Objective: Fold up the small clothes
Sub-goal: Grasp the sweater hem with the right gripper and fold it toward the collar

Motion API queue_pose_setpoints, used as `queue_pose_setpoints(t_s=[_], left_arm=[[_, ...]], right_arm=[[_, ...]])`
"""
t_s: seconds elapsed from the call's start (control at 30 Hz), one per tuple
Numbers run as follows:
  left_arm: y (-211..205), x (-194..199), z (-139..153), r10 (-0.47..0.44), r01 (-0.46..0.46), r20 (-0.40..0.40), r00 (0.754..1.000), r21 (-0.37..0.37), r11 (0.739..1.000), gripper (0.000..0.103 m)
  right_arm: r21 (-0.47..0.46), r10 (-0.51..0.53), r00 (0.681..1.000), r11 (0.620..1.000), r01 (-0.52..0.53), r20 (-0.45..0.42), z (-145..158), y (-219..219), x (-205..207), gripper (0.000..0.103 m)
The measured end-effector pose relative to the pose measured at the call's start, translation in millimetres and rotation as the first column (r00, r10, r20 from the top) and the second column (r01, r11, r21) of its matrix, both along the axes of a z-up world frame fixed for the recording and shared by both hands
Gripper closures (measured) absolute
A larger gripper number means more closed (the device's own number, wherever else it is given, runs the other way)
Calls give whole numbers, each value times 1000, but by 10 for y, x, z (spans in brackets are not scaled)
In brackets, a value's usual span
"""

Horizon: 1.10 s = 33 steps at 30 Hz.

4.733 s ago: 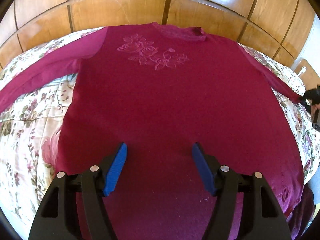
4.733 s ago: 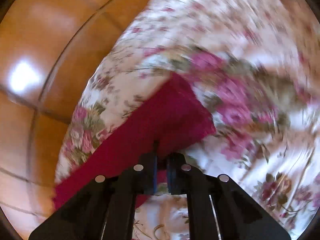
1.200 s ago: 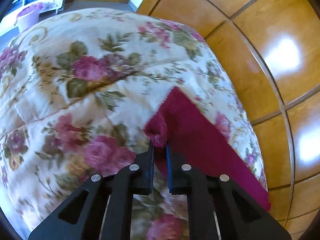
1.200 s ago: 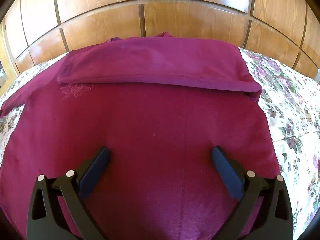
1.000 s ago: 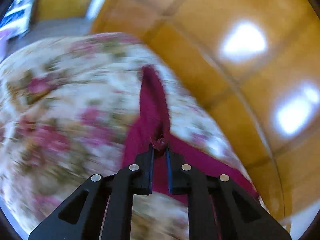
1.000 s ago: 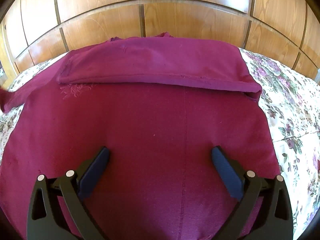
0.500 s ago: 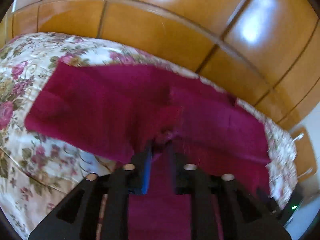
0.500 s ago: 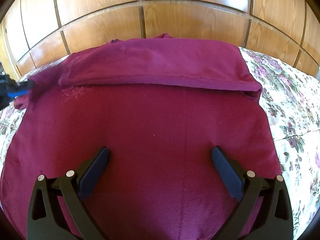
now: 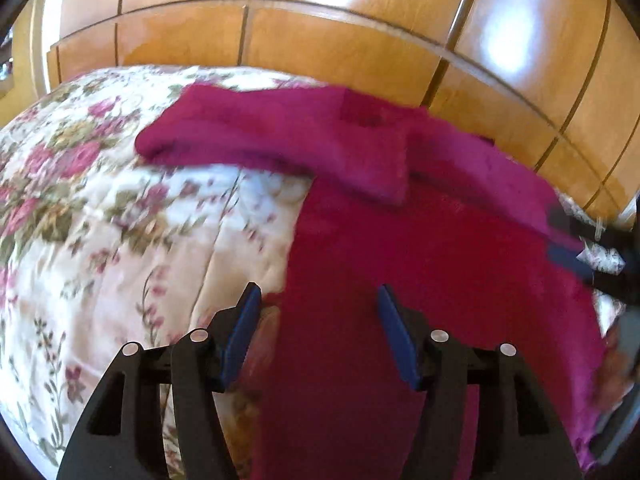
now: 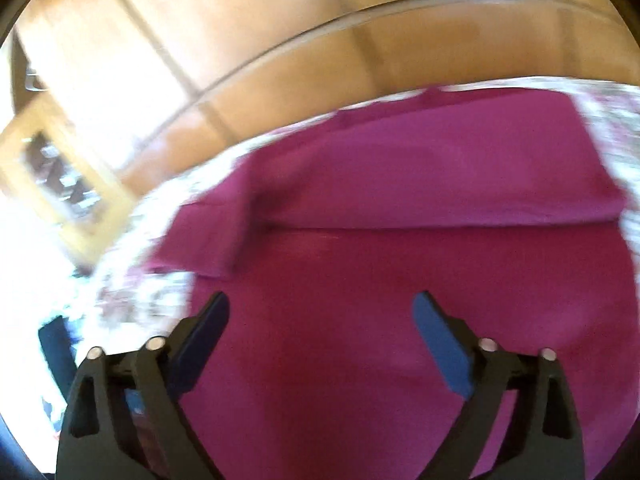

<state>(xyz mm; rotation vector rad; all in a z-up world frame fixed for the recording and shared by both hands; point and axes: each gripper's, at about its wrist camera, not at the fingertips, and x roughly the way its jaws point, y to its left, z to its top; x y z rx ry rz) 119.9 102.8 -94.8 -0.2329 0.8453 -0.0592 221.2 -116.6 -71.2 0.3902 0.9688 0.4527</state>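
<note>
A magenta long-sleeved top [image 9: 420, 264] lies flat on a floral bedspread [image 9: 120, 208]. Both sleeves are folded in across its upper part; the left sleeve [image 9: 280, 140] lies over the chest. My left gripper [image 9: 318, 304] is open and empty, over the top's left side edge. My right gripper [image 10: 320, 312] is open and empty above the lower body of the top [image 10: 400, 280]. The other gripper shows at the right edge of the left wrist view [image 9: 592, 252]. Both views are blurred.
A wooden panelled headboard [image 9: 340, 40] stands right behind the top. The floral bedspread [image 10: 140, 280] spreads to the left of the garment. A wooden-framed piece of furniture [image 10: 60, 180] is at the far left in the right wrist view.
My left gripper carried the left sleeve in over the chest, let go and opened, then drew back. My right gripper stayed open and has swung, so its view tilts left.
</note>
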Motion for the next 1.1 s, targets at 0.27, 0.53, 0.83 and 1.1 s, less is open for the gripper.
queue_pose_setpoints(t_s=[0.27, 0.53, 0.83, 1.1], left_arm=[[19, -57, -114, -19, 19, 53, 998, -2, 1000, 39], [6, -65, -115, -22, 22, 70, 997, 3, 1000, 37], [-45, -109, -111, -22, 21, 72, 997, 22, 1000, 37], [-140, -107, -101, -19, 16, 62, 998, 49, 999, 37]], right_arm=[[7, 106, 978, 994, -106, -179, -314, 923, 799, 36], [-54, 31, 1000, 998, -30, 6, 288, 835, 832, 98], [-104, -174, 964, 975, 198, 199, 1019, -505, 703, 98], [-204, -391, 920, 899, 387, 20, 283, -1546, 693, 98]])
